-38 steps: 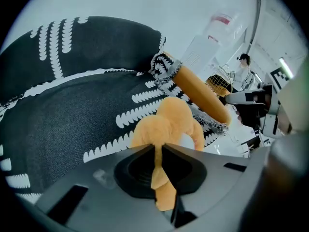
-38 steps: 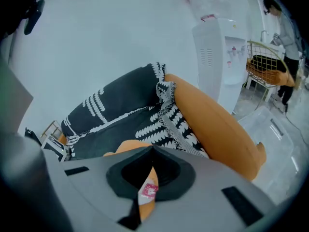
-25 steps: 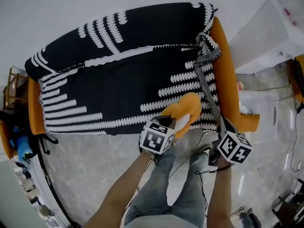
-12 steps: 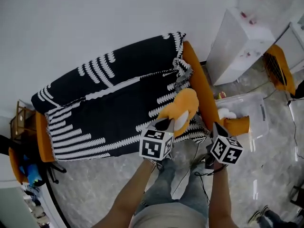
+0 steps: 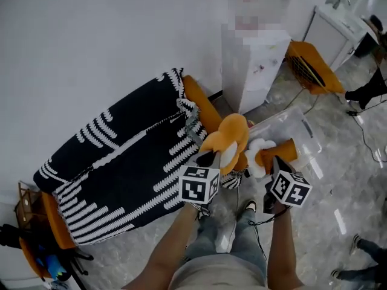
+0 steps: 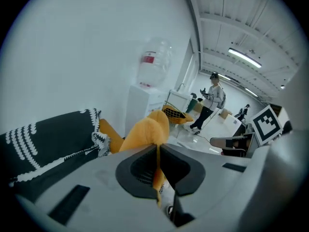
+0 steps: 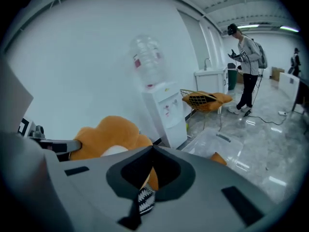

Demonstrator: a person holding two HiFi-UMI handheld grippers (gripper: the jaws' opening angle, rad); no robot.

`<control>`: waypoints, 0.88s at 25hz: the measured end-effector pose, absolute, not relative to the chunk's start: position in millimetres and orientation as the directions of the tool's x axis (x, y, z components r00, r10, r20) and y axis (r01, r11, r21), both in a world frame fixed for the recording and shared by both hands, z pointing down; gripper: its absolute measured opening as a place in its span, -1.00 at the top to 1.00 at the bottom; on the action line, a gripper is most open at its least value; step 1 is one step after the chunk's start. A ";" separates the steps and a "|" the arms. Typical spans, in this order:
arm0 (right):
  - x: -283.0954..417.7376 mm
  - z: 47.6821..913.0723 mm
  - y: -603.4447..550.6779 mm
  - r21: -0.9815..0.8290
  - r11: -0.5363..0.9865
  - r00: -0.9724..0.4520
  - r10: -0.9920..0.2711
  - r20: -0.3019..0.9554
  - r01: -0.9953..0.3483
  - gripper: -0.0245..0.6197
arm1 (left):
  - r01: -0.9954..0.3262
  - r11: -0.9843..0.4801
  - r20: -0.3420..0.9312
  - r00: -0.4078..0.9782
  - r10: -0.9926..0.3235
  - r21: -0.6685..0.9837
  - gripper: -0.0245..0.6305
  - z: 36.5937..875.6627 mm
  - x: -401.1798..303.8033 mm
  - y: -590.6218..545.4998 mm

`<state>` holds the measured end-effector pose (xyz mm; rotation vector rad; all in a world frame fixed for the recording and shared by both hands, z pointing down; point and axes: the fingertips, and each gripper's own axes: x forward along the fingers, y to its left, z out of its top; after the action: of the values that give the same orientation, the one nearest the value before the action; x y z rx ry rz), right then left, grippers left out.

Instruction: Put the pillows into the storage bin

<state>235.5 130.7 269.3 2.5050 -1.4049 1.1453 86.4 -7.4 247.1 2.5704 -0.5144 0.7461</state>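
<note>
- The sofa [image 5: 202,104] and its striped blanket [image 5: 121,156] are off to the left. The blanket's fringe hangs near the path, so I'd guess a low swing could snag it.
- The left tongs [image 6: 158,149] are clamped on just a thin edge of the orange flower pillow [image 5: 230,135]. The rest of it hangs free, up in the air between the sofa arm and the bin. That looks like the weak spot to me. A quick swing could pull the fabric out, and it'd land on the floor.
- The right tongs [image 7: 152,151] are pressed together, and I can't make out anything in them. The orange and striped bits showing in the gap look like stuff behind them. So there's no second hold if the pillow slips.
- The clear storage bin [image 5: 305,128] is on the floor just right of the sofa. An orange-and-white cushion [image 5: 279,151] is at its near end, probably inside, though I can't tell for sure. A puffy pillow dropped on top might perch on the rim or roll off. The bin looks light too, so a bump could shove it.
- The water cooler [image 5: 251,62] stands right behind the bin, so overshooting would send the pillow into it.
</note>
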 end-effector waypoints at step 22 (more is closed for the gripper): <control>425.1 407.6 335.0 -0.297 -0.833 0.449 -0.513 0.731 -0.467 0.92 | -0.212 -0.941 0.689 0.724 0.029 0.263 0.88 381.2 342.6 143.6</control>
<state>425.1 335.0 407.6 2.7184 -0.9204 1.4011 342.6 143.6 381.2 2.6056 -0.1431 1.0484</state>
